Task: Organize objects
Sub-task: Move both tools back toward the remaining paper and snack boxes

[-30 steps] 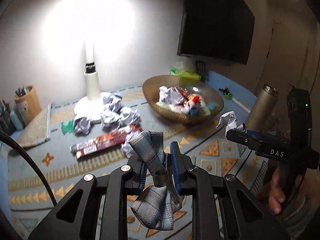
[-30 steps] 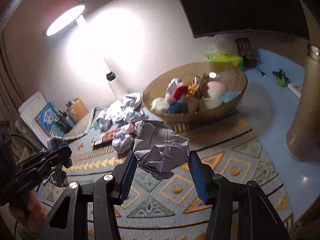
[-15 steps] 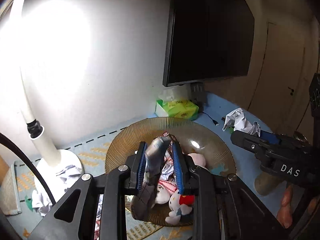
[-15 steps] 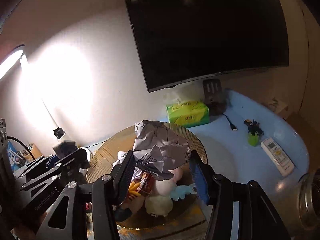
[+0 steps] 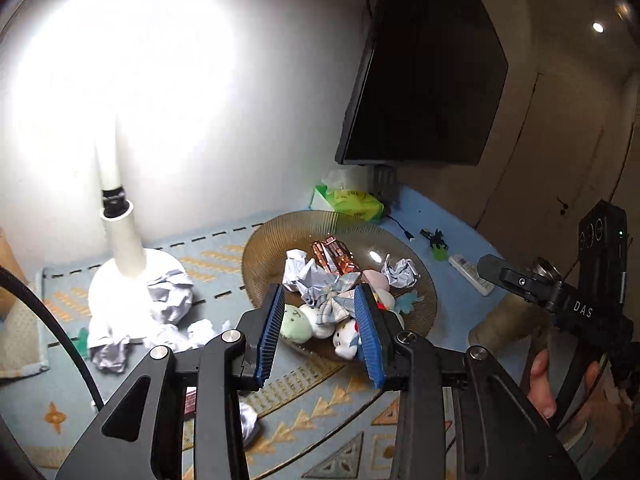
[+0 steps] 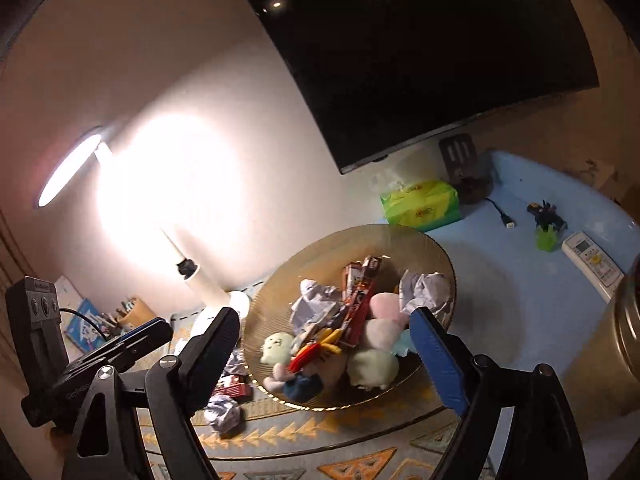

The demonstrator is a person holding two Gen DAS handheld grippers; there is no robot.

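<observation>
**Both grabbers let go over the bowl**

The person holds both grabbers above the big brown bowl (image 5: 276, 240). This looks like the drop-off step. The left gripper (image 5: 320, 330) is opening its jaws. The checked cloth bow (image 5: 334, 300) shows between the blue pads, but it seems to lie loose on the pile in the bowl, not pinched. The right gripper (image 6: 326, 354) is opening wide, and nothing is between its jaws. A crumpled paper ball (image 6: 424, 290) sits in the bowl by the far rim, next to soft toys (image 6: 374, 364) and a red snack pack (image 6: 360, 300).

I think the next move is to go back for more mess. Loose paper balls (image 5: 170, 298) lie by the white lamp base (image 5: 120, 284), and one more (image 6: 222, 410) lies just in front of the bowl. A grabber must come down low, jaws wide, and close softly on one ball.

The table has a blue mat with orange shapes (image 5: 320, 420). A bright lamp shines on the wall. A dark screen (image 6: 420, 52) hangs above. A green tissue pack (image 6: 420, 204) and a remote (image 6: 592, 260) sit behind the bowl.
</observation>
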